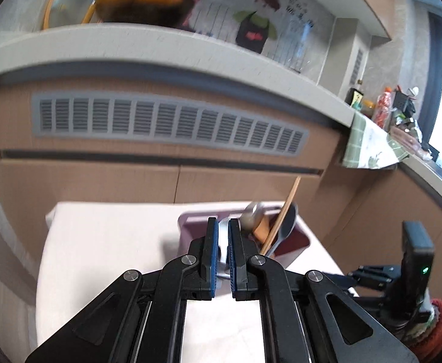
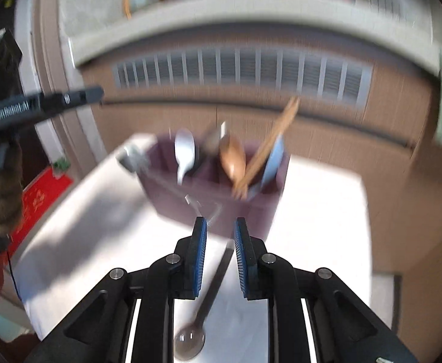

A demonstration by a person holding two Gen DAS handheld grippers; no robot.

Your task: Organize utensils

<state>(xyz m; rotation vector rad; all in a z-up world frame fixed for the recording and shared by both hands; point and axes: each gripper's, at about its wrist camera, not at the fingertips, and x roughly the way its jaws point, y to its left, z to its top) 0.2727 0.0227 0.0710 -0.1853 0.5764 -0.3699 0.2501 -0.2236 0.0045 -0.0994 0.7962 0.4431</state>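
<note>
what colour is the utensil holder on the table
Dusty purple utensil holder; clearest in the right wrist view.

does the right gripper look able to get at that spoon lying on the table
Probably yes. The spoon lies flat on the table right below the right gripper, its handle between the open fingers, with nothing covering it; the purple holder stands beyond.

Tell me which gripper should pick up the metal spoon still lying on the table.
Right, I'd judge. The right gripper is open with the metal spoon lying on the table directly beneath its jaws. The left gripper sits nearly closed by the purple holder, apparently gripping something metallic.
</note>
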